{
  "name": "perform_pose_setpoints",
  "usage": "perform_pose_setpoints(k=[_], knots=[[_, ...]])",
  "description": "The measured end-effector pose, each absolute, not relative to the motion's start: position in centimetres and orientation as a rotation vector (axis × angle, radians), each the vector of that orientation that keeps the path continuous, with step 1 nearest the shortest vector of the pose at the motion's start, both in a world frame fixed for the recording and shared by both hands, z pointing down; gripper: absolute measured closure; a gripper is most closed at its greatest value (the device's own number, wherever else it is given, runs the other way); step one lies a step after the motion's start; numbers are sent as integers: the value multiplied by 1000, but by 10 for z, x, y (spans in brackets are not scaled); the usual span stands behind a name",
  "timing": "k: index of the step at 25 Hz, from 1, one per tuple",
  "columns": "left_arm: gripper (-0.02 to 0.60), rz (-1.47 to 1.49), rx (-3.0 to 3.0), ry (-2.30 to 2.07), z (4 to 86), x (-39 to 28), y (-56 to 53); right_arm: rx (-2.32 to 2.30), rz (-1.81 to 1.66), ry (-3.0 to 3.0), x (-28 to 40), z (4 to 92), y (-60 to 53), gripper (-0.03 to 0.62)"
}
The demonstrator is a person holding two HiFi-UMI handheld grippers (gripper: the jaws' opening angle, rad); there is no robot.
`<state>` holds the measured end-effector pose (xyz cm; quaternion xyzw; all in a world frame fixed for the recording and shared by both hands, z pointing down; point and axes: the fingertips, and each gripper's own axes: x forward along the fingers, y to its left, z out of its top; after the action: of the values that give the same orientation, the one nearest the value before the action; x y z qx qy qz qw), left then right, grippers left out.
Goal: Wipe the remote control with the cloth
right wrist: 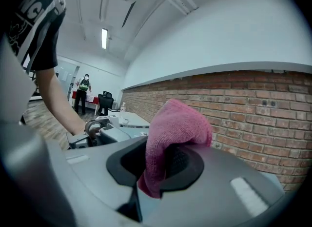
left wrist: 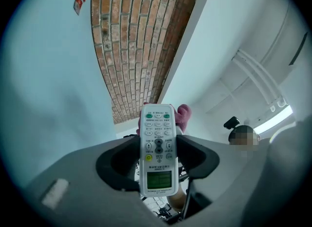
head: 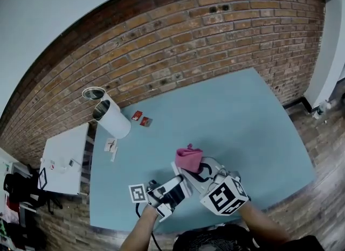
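Note:
My left gripper [left wrist: 158,156] is shut on a white remote control [left wrist: 158,148], its jaws pressing on both long sides. The remote's buttons and green screen face the camera, and its top end points up towards the wall. In the head view the left gripper [head: 175,182] is low over the blue table [head: 232,120], close beside the right gripper [head: 195,170]. My right gripper [right wrist: 157,165] is shut on a pink cloth [right wrist: 178,123], which bunches up above the jaws. The cloth [head: 188,157] sits just beyond the remote's top end, and its edge [left wrist: 184,114] peeks out behind the remote.
A white cylinder bin [head: 112,117] lies on its side at the table's far left, with two small red cards [head: 141,119] near it. A white side table [head: 64,161] stands to the left. A brick wall [head: 205,34] backs the table. A person [right wrist: 84,92] stands far off.

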<state>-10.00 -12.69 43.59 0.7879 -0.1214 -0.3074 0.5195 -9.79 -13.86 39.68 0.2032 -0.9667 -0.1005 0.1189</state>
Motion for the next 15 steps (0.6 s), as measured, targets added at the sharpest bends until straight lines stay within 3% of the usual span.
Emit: perform_pose_setpoints(k=[15], knots=[[342, -992, 1803, -435, 425, -132, -158, 562, -242, -2861, -99, 402, -135, 531]])
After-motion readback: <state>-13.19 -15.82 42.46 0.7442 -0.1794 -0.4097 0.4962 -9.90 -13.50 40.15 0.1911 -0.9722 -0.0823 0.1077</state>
